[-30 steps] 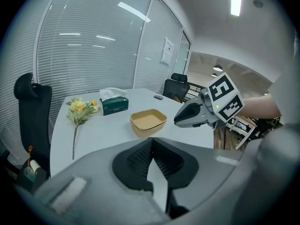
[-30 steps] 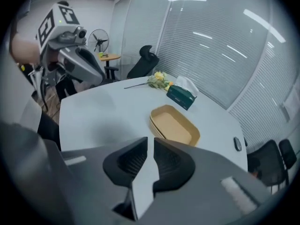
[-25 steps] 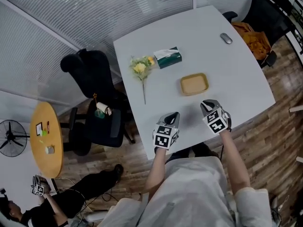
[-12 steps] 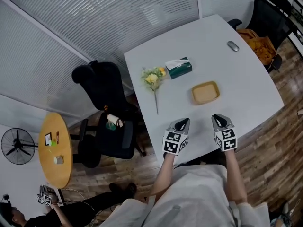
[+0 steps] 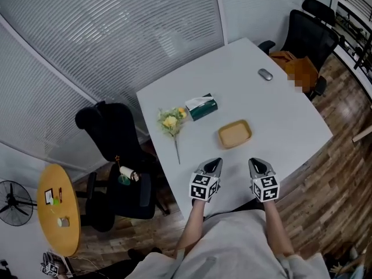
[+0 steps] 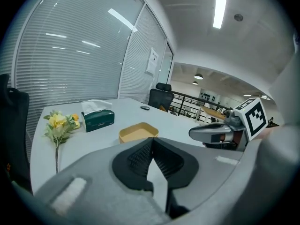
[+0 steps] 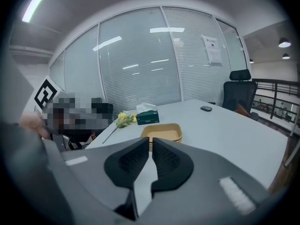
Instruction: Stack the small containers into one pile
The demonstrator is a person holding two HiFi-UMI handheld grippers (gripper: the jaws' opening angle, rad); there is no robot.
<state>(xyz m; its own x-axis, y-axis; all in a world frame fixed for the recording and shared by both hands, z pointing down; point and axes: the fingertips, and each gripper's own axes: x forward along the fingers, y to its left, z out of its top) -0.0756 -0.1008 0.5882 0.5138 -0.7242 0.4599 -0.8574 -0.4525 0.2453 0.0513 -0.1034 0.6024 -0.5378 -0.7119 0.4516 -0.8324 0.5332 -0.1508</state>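
A shallow tan container (image 5: 235,133) sits on the white table (image 5: 290,115), a little ahead of both grippers. In the right gripper view the container (image 7: 162,132) shows two rims, one nested on the other. My left gripper (image 5: 213,164) hovers at the table's near edge, shut and empty, with the container (image 6: 138,131) just beyond its tips (image 6: 151,142). To its right, my right gripper (image 5: 256,164) is also shut and holds nothing (image 7: 150,146). Neither one touches the container.
A green tissue box (image 5: 201,107) and a yellow flower sprig (image 5: 170,122) lie at the table's left. A computer mouse (image 5: 265,74) rests far right. Black office chairs stand at the left (image 5: 113,138) and the far right corner (image 5: 308,36).
Both grippers have drawn back from the tan container toward the table's near edge and now sit level with each other. The head view has shifted. Both jaws stay shut.
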